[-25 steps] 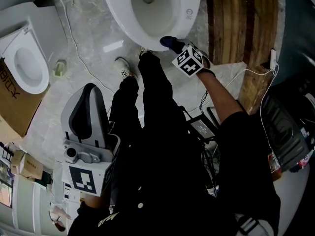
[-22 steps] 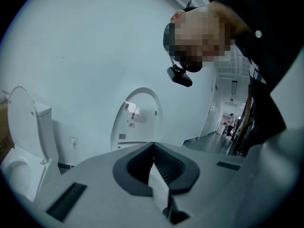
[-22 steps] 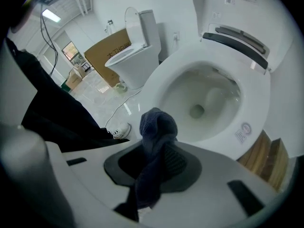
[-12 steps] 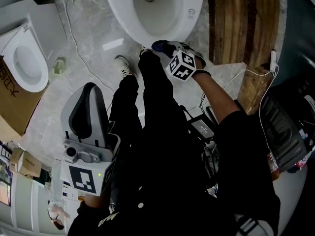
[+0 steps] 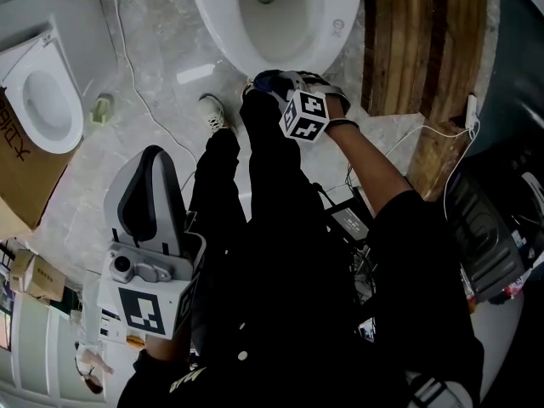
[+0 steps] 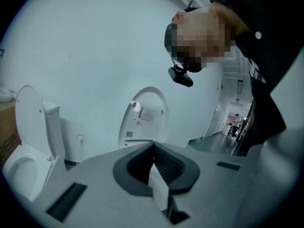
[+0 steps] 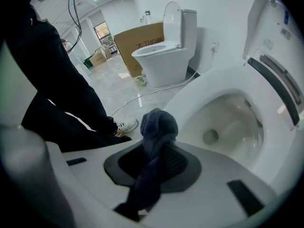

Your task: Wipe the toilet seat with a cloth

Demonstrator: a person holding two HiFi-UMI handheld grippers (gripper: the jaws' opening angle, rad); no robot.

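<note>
Right gripper is clamped shut on the cloth, a dark blue rag bunched up past the jaw tips with the rest trailing back between them. In the head view that gripper has the cloth right at the front edge of the toilet. Can't tell if it's actually touching the rim, though. From the right gripper's own view, the open bowl of the toilet sits just right of the rag, lid up. Left gripper has its jaws closed together with nothing in them, and it's held low on the person's left side, well away from the toilet. A white sneaker is planted near the bowl, and there's a second toilet off to the left by a cardboard box.
</note>
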